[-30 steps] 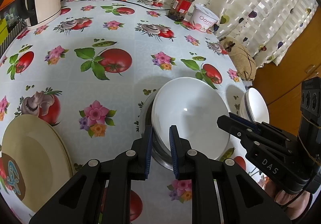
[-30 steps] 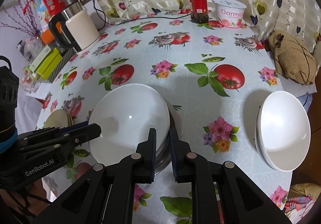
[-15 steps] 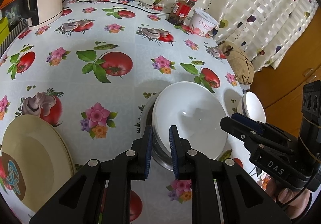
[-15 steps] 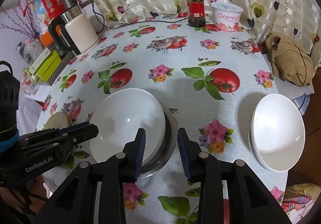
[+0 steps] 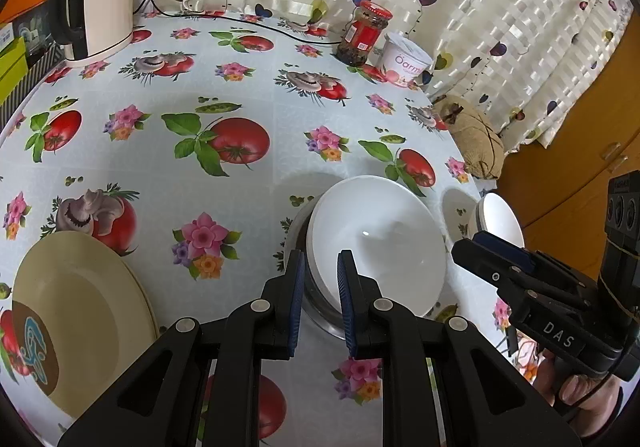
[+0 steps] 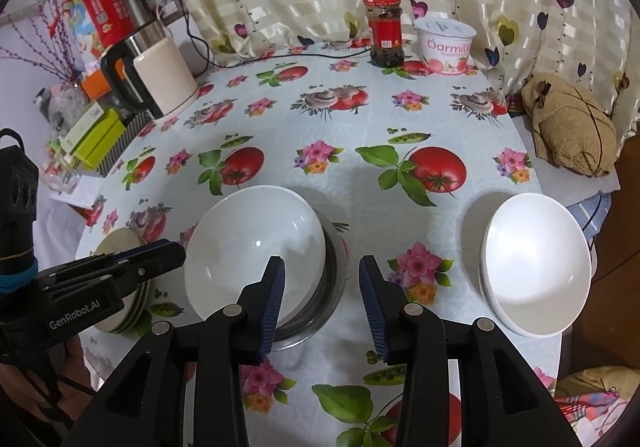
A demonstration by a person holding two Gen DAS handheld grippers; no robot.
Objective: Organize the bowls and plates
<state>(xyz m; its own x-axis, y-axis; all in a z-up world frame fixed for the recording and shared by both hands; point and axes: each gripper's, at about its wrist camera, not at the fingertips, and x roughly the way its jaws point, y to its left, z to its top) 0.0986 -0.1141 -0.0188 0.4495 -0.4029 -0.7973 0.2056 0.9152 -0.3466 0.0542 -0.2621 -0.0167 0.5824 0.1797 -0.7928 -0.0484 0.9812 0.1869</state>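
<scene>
1. Holding the near rim of the glossy white ceramic bowl (image 5: 376, 243), your left gripper (image 5: 321, 279) has its blue-padded fingers nearly together on that edge (clamped, by my read). The bowl sits tilted inside a shiny steel basin (image 6: 334, 279) at mid-table.
2. Your right gripper (image 6: 322, 287) hovers with fingers spread wide and empty, just off the basin's right side.
3. Lifting well, I'd say, means raising the rim straight up until it clears the steel wall, then carrying it level toward the stacked white bowls (image 6: 536, 267) at the right edge; a one-sided pinch lets the bowl swing, so go slowly.
4. The left view alone shows the pinch itself and the cream plate with a brown-and-blue motif (image 5: 76, 311) up close.
5. The right view alone shows the stacked bowls in full, and a stack of cream plates (image 6: 120, 243) behind the left gripper's body.
</scene>
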